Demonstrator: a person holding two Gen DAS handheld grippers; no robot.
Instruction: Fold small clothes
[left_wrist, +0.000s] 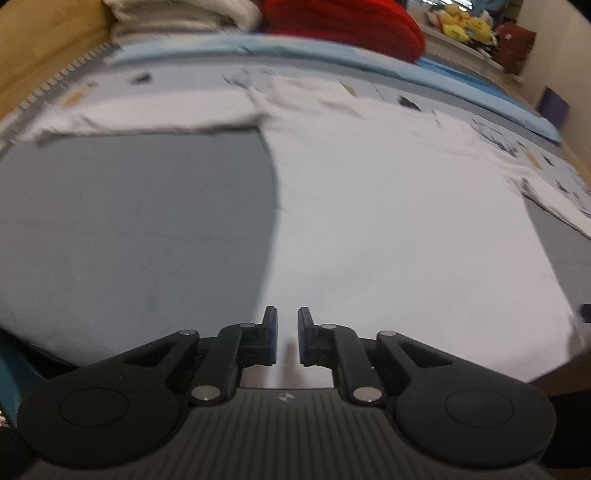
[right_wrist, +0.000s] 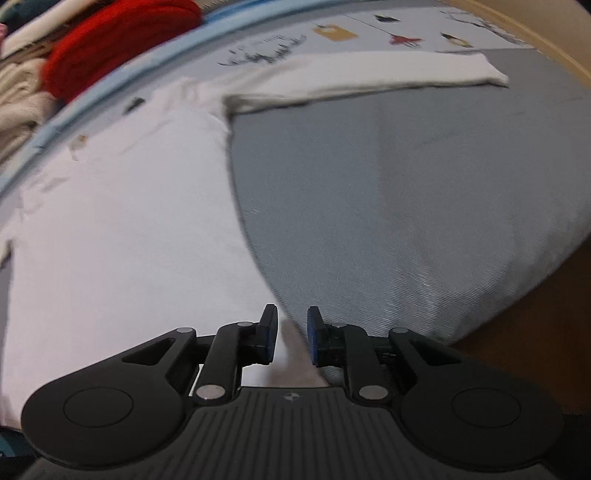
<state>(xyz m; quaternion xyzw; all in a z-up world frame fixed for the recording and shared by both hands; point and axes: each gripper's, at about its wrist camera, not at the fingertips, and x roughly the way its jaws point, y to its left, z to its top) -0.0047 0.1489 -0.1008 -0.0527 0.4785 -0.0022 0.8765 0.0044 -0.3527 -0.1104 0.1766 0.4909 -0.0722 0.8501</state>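
A white garment (left_wrist: 388, 221) is spread on the grey sheet (left_wrist: 129, 221); over its hem, the left gripper (left_wrist: 287, 334) and right gripper (right_wrist: 291, 334) are held slightly parted, nothing gripped.

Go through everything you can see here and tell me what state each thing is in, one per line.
White long-sleeved top: spread flat on the grey sheet, not yet folded.
Sleeve: stretched straight out to the side.
Left hand-held gripper: jaws slightly apart, over the bottom hem, nothing gripped.
Right hand-held gripper: jaws slightly apart at the hem corner, cloth between them but not pinched.
Red garment: bundled at the far edge.
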